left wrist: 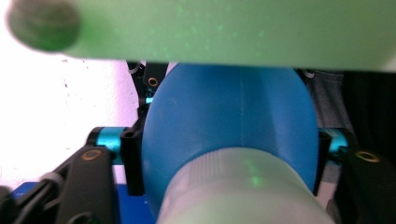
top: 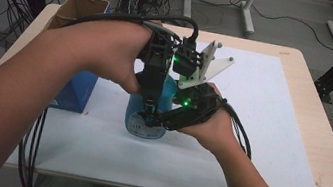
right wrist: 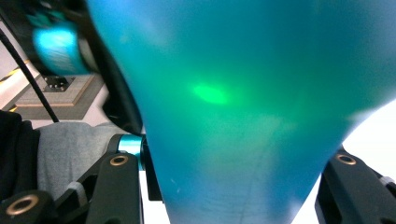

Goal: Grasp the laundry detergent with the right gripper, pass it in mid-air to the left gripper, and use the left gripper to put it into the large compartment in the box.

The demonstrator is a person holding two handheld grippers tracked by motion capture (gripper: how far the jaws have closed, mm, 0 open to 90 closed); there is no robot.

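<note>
The left gripper, held from above in the person's left hand, is clamped on the pale ribbed cap at the top of a blue plastic bottle; in the left gripper view its black jaws are seen pressed against both sides of that cap, with the blue shoulder of the bottle swelling beyond them. The right gripper, carried in the right hand and brought in from the side, is closed on the bottle's blue body, which is seen squeezed between its two jaws in the right gripper view. The bottle is stood upright near the middle of a white mat laid over a light wooden table. Just to the left of the bottle a blue box is seen, and behind that an open brown cardboard box at the table's far left corner.
</note>
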